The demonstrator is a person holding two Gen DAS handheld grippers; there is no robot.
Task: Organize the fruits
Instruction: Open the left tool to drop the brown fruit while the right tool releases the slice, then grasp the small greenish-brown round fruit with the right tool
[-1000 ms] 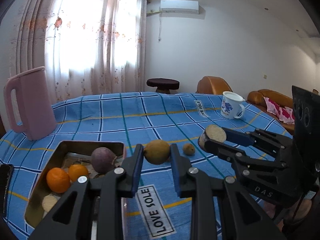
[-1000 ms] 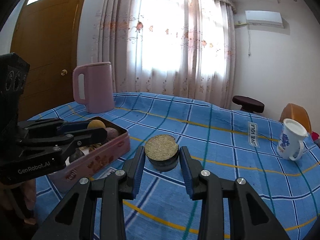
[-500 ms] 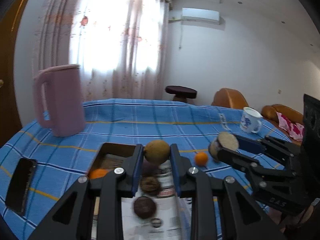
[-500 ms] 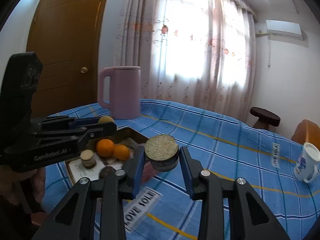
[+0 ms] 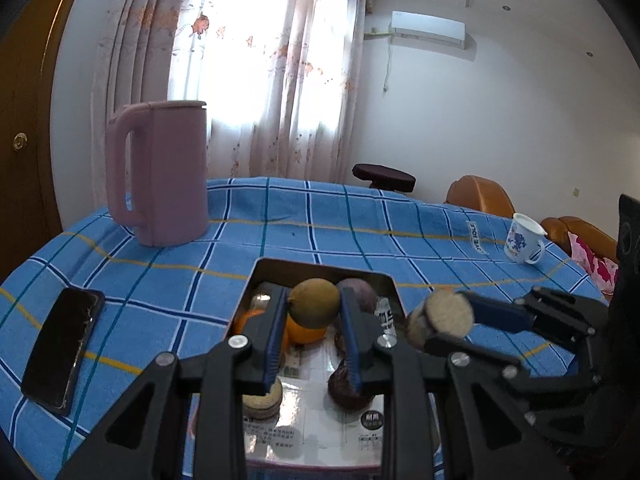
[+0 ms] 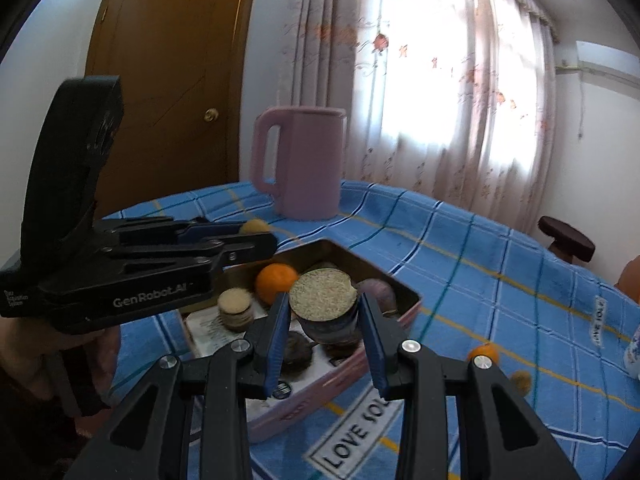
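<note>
My left gripper [image 5: 314,312] is shut on a round yellow-brown fruit [image 5: 315,302] and holds it above the open metal tin [image 5: 320,270]. In the tin lie oranges [image 5: 306,333], a purple fruit [image 5: 358,294], dark fruits [image 5: 346,392] and a cut piece [image 5: 262,402]. My right gripper [image 6: 323,312] is shut on a dark cut fruit half with a pale top [image 6: 323,295], over the tin [image 6: 408,294]. In the left wrist view the right gripper [image 5: 442,318] hangs just right of the tin. An orange [image 6: 276,282] and a stacked cut piece [image 6: 235,308] show inside.
A pink jug [image 5: 160,172] stands behind the tin. A black phone [image 5: 62,344] lies at the left on the blue checked cloth [image 5: 420,236]. A white mug [image 5: 522,238] is at the far right. A small orange [image 6: 483,352] and a brown fruit [image 6: 520,380] lie on the cloth.
Both grippers have swung left with their fruits, from over the bare cloth to above the tin. The jug and phone have come into closer view.
</note>
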